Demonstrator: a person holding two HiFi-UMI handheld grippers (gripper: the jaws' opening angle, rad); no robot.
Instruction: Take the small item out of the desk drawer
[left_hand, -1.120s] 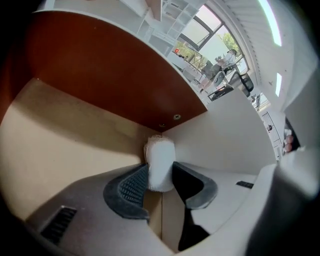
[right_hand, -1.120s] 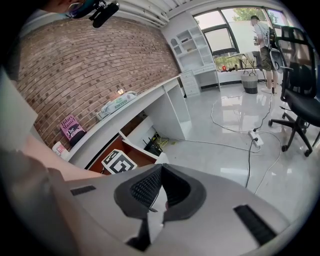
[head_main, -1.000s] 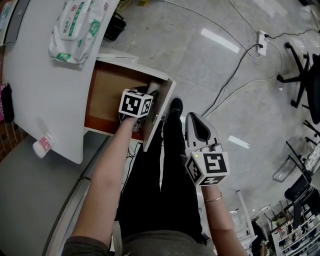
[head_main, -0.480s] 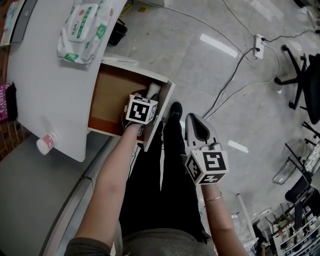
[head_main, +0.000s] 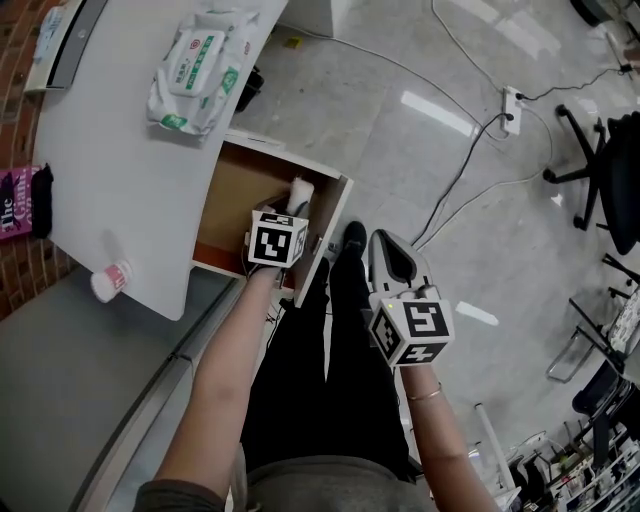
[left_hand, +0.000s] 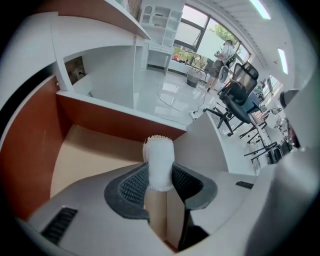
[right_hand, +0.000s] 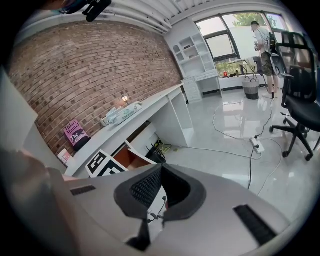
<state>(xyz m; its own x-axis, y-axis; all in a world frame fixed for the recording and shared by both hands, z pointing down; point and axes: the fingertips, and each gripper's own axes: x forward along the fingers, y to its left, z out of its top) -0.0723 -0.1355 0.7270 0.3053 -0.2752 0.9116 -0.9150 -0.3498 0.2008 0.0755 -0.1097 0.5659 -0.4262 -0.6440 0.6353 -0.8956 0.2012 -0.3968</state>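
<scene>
The desk drawer (head_main: 232, 210) stands pulled out, with a brown wooden inside and a white front (head_main: 332, 230). A small white roll-shaped item (head_main: 299, 190) with a frayed end sits at the drawer's front corner. My left gripper (head_main: 292, 205) is shut on it; in the left gripper view the white item (left_hand: 160, 162) stands upright, pinched between both dark pads, over the drawer's floor (left_hand: 90, 155). My right gripper (head_main: 393, 262) hangs to the right of the drawer, above the floor. Its jaws (right_hand: 161, 172) are shut with nothing in them.
On the white desk (head_main: 120, 170) lie a pack of wet wipes (head_main: 195, 85), a small white bottle (head_main: 110, 280) and a purple book (head_main: 15, 200). My black-trousered legs (head_main: 330, 350) are right below the drawer. Cables and a power strip (head_main: 513, 105) cross the floor; an office chair (head_main: 610, 170) stands at right.
My left gripper has drawn back toward me and the drawer's near edge with the white item in it. My right gripper has stayed in place.
</scene>
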